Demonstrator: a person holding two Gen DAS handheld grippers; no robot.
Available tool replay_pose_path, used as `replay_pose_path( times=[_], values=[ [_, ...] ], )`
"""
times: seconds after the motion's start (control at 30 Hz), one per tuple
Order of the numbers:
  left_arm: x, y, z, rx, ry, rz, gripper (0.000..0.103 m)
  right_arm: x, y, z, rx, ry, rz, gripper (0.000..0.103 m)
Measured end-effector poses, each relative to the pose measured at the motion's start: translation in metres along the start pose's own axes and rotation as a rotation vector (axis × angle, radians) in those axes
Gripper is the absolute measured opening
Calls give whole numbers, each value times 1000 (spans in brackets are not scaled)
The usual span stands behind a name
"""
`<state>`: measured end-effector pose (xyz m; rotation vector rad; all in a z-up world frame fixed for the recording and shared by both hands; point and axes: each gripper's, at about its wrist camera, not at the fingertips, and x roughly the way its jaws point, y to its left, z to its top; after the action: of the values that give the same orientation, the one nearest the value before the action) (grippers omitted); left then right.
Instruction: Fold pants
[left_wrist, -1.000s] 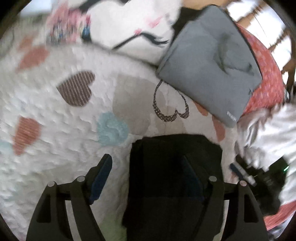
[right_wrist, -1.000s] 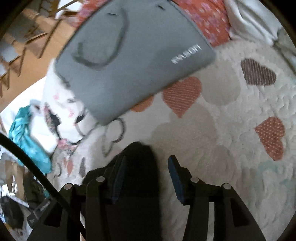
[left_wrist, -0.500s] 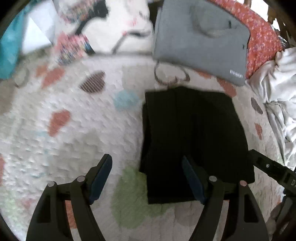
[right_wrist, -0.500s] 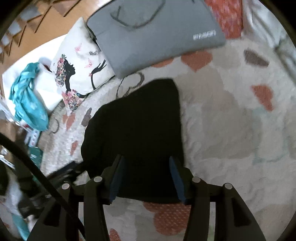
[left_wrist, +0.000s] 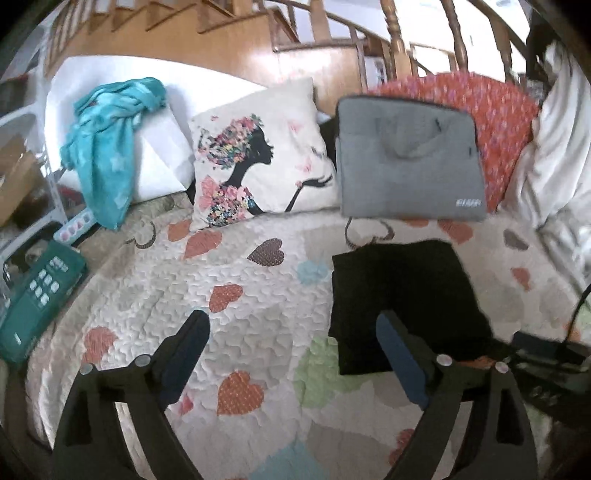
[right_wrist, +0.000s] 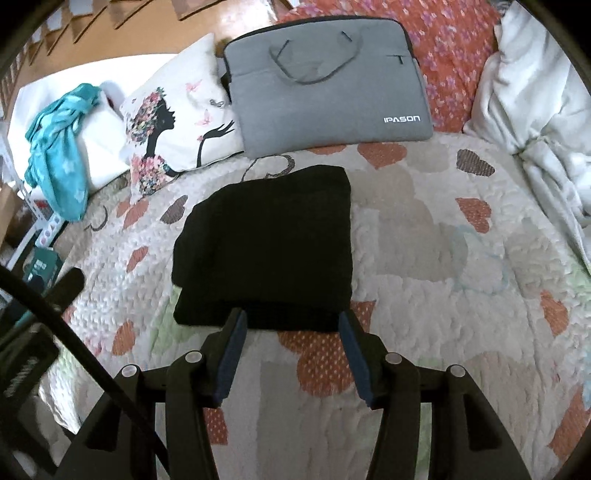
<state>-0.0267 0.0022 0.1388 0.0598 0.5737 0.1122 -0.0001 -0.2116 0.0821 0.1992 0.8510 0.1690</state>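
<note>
We count 1 folded black pants (right_wrist: 269, 243) on 1 heart-print quilt (right_wrist: 424, 236), plus 2 grippers: left gripper (left_wrist: 291, 343) & right gripper (right_wrist: 290, 332), w/ 2 fingers each. At the back we get 1 grey laptop bag (right_wrist: 325, 96), 1 printed cushion (left_wrist: 258, 166), 1 red floral pillow (left_wrist: 495, 110), 1 teal cloth (left_wrist: 107, 147) & 1 white blanket (right_wrist: 543, 107). Off the left edge we see 1 green phone (left_wrist: 37, 291).

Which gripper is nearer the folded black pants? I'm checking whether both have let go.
Right. The right gripper hangs open at the near edge of the pants; the left gripper, also open, sits off their left side.
</note>
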Motion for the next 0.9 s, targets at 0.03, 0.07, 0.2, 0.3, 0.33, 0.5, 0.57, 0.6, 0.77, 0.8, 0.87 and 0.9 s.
replay_pose_path(
  times=[0.03, 0.07, 0.2, 0.3, 0.33, 0.5, 0.57, 0.6, 0.77, 0.8, 0.87, 0.9],
  values=[
    [-4, 2, -2, -14, -6, -4, 95, -1, 3, -3, -11, -2, -5, 57],
    [-8, 5, -4, -26, -15, -6, 95, -3, 6, -6, -25, -7, -12, 57],
    [-19, 13, -6, -48, -47, -12, 97, -6, 15, -16, -70, -16, -39, 58],
    [-24, 16, -5, -59, -58, -7, 98, -7, 21, -21, -101, -22, -55, 58],
    [-25, 16, -6, -61, -62, -2, 98, -6, 23, -23, -111, -23, -60, 58],
    [-25, 14, -8, -52, -68, 5, 99, -1, 31, -29, -142, -18, -71, 59],
    [-22, 13, -8, -52, -48, -22, 101, 2, 33, -29, -148, -15, -74, 62],
    [-21, 12, -8, -54, -36, -36, 101, 3, 34, -30, -150, -12, -75, 63],
    [-12, 11, -9, -67, 5, -80, 102, 9, 36, -31, -161, -8, -81, 64],
    [-11, 10, -9, -66, 8, -81, 102, 10, 35, -31, -160, -6, -81, 64],
    [-9, 9, -9, -65, 8, -84, 102, 11, 35, -31, -160, -4, -83, 64],
    [-9, 9, -9, -63, 8, -82, 102, 12, 35, -31, -159, -3, -84, 64]
  ],
)
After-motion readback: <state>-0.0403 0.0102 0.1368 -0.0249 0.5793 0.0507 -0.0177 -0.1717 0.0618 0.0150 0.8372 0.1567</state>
